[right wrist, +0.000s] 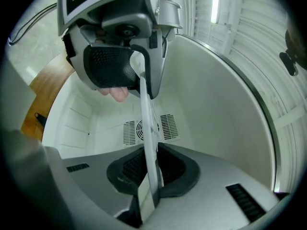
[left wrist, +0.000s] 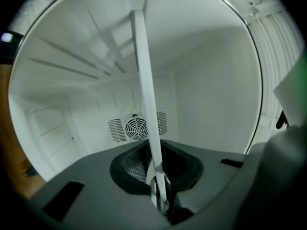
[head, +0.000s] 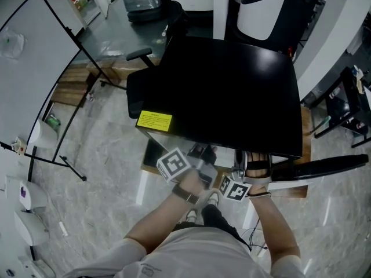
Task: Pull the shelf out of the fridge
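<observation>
The white shelf (left wrist: 144,80) shows edge-on as a thin strip running through the white fridge interior. My left gripper (left wrist: 160,198) is shut on its front edge. In the right gripper view the same shelf (right wrist: 149,138) passes between the pads of my right gripper (right wrist: 147,198), which is shut on it too. Further along that edge the left gripper (right wrist: 136,73) clamps the strip. In the head view both grippers, left (head: 194,158) and right (head: 246,175), reach level under the black fridge top (head: 232,91), and their fingertips are hidden by it.
A round fan grille (left wrist: 136,127) sits on the fridge's back wall. The fridge door (head: 324,168) stands open at the right, its ribbed inner side (right wrist: 268,56) close to my right gripper. A black office chair (head: 139,83) and a whiteboard stand (head: 35,68) are to the left.
</observation>
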Demonstrator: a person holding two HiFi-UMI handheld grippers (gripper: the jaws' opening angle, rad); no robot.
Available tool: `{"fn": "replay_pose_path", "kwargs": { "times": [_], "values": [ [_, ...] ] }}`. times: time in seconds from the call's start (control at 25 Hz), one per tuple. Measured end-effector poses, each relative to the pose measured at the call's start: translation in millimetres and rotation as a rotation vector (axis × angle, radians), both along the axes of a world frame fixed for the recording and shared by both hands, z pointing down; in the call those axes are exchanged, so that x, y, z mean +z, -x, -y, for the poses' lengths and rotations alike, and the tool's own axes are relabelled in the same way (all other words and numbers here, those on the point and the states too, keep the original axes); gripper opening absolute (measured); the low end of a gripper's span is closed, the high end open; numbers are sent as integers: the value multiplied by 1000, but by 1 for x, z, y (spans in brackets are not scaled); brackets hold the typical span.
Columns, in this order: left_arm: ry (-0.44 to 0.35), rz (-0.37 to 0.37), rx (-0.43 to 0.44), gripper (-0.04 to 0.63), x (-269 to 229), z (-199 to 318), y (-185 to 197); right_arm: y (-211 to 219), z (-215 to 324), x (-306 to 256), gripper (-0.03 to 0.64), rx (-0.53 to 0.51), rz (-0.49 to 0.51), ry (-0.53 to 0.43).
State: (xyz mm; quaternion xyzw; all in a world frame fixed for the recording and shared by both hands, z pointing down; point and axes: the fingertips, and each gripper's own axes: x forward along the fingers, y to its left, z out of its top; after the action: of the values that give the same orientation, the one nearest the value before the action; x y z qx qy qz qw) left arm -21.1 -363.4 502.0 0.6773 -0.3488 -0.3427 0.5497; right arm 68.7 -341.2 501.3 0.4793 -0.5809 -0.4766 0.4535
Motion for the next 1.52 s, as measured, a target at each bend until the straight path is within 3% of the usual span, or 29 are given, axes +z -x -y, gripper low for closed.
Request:
{"fn": "replay_pose_path", "kwargs": {
  "times": [1.52],
  "values": [
    [39,2,43,34,2,-89,11,11,-90,2,54,7,12,2]
  ]
}}
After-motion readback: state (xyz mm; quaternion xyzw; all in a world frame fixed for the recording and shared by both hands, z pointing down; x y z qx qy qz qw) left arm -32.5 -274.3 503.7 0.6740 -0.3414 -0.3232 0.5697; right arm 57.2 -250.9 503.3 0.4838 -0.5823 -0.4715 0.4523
